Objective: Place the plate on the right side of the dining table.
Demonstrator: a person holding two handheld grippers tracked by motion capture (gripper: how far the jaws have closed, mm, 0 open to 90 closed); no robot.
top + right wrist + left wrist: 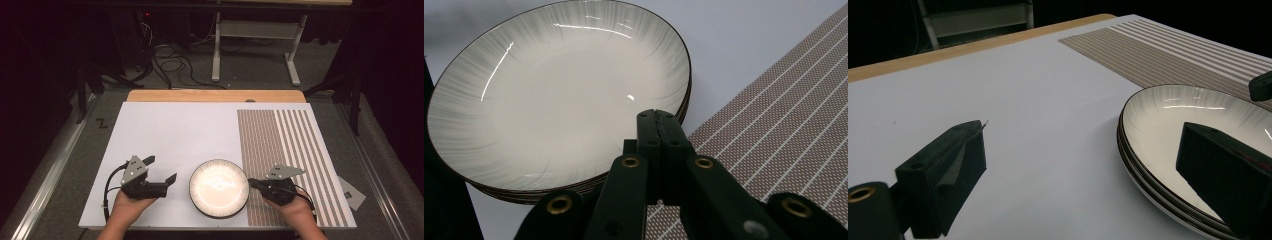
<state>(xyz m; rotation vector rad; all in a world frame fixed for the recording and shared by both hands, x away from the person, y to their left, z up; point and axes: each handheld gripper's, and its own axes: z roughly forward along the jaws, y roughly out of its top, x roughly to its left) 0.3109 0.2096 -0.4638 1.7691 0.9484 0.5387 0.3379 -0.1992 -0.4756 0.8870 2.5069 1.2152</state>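
A stack of white plates (218, 187) with dark rims sits near the front edge of the white board, between my two grippers. My left gripper (161, 169) rests left of the stack with its jaws wide apart and nothing between them. In the left gripper view the left gripper (1087, 127) frames bare board, and the plates (1173, 115) lie by its right jaw. My right gripper (251, 182) is shut, its tip at the stack's right rim. In the right gripper view the right gripper (657, 116) has its jaws pressed together just over the rim of the plates (559, 95), holding nothing.
A brown striped placemat (290, 150) covers the right part of the white board (175, 135), under my right hand. The wooden table edge (215, 95) runs along the back. A grey card (352, 192) lies off the board at the right. Desk legs and cables stand on the floor beyond.
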